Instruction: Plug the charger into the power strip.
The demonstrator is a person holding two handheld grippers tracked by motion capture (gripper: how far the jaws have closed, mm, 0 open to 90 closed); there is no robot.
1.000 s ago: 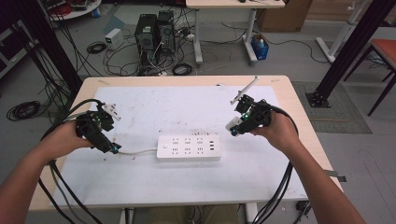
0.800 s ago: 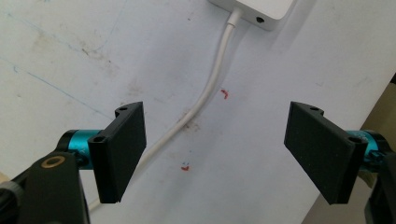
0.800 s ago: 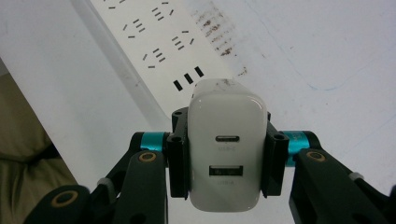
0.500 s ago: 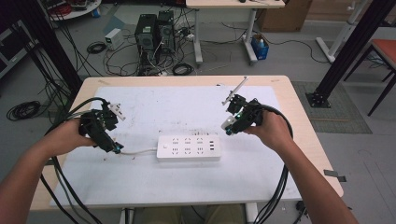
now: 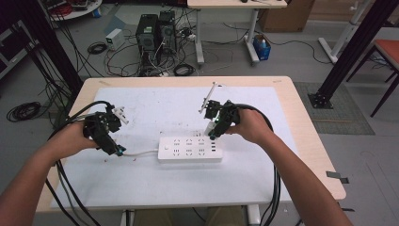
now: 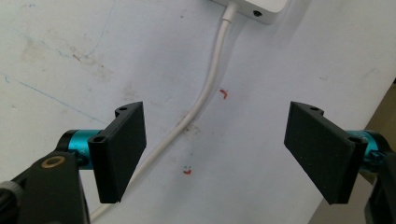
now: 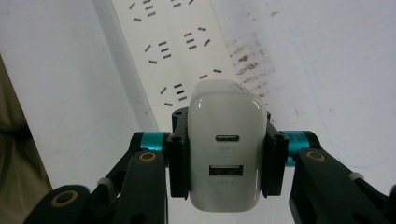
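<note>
Two tools, right tool (image 7: 226, 154) clamped on white charger (image 7: 226, 140), left tool (image 6: 224, 154) apart, seemingly straddling cable (image 6: 205, 93).

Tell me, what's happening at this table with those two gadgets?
A person holds a two-jaw gripper in each hand. The right gripper has its jaws clamped on a white USB charger and hangs just above the right end of a white power strip lying on the table, apparently about to plug it in. The left gripper hovers with its jaws open over the strip's white cord, gripping nothing.
</note>
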